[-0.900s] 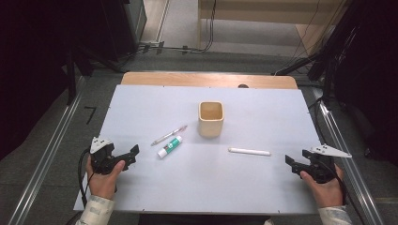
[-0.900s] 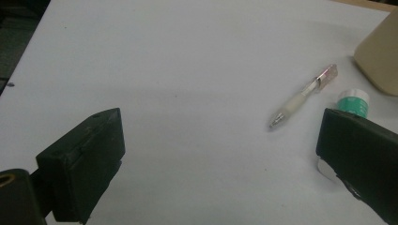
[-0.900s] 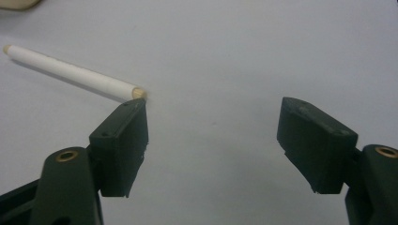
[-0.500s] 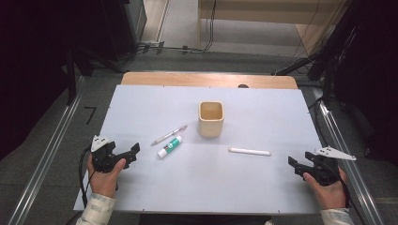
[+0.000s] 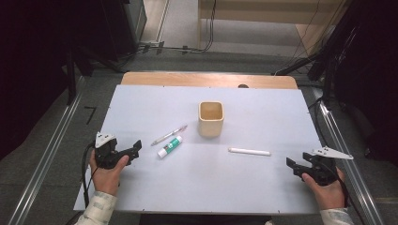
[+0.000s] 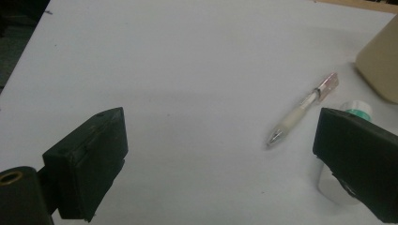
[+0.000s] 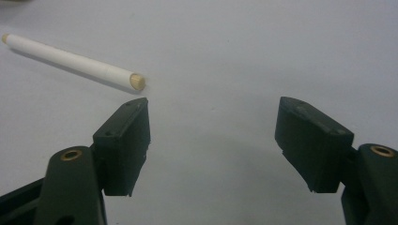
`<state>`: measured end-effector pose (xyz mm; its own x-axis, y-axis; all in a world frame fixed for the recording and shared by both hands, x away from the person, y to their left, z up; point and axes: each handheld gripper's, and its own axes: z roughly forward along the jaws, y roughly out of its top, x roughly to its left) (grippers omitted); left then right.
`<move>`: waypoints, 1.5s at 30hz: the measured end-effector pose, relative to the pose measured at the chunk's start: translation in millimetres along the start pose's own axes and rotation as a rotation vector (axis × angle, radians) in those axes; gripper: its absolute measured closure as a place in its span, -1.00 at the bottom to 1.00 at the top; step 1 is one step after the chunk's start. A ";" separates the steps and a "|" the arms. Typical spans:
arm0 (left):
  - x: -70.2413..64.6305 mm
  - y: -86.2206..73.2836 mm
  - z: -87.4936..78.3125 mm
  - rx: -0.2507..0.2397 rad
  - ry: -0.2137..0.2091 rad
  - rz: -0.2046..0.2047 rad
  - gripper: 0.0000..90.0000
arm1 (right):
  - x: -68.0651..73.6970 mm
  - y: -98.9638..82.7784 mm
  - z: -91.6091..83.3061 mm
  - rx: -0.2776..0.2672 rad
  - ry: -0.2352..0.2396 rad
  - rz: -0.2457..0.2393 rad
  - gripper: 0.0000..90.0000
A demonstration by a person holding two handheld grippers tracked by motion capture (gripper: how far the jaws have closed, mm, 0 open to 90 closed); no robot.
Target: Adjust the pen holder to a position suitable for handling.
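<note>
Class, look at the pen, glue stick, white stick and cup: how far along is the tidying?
Nothing looks done: the cup appears empty. The pen, glue stick and white stick lie on the table. The left gripper and right gripper are open, holding nothing. All three items are probably left.

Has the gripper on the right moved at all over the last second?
Yes. The right gripper has drawn back toward the table's near edge, away from the white stick.

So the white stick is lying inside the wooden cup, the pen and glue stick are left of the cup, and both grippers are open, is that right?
Not quite. The white stick is not inside the wooden cup; the high view shows it lying flat on the table, to the cup's right and nearer the person. The pen and glue stick do lie left of the cup, and the left gripper and right gripper are open.
</note>
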<state>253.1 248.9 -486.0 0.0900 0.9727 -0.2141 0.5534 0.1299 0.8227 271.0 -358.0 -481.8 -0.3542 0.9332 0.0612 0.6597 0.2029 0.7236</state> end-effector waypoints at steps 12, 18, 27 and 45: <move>-21.5 14.3 9.0 -0.004 -0.056 0.030 -0.86 | 1.7 1.0 3.0 0.008 0.008 -0.004 -0.43; -33.7 24.5 19.6 0.018 -0.084 0.037 -0.82 | 1.7 1.0 3.3 0.010 0.009 -0.004 -0.43; -61.9 40.7 43.2 0.024 -0.125 0.069 -0.78 | 1.3 1.1 2.8 0.008 0.009 -0.004 -0.43; -114.6 73.7 76.8 0.047 -0.198 0.098 -0.71 | 0.5 1.0 3.7 0.014 0.009 -0.008 -0.43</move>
<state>347.2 132.2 -441.3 0.3039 0.9227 -0.2373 0.5712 0.0229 0.8205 274.0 -356.3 -483.6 -0.3653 0.9288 0.0618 0.6659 0.2143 0.7146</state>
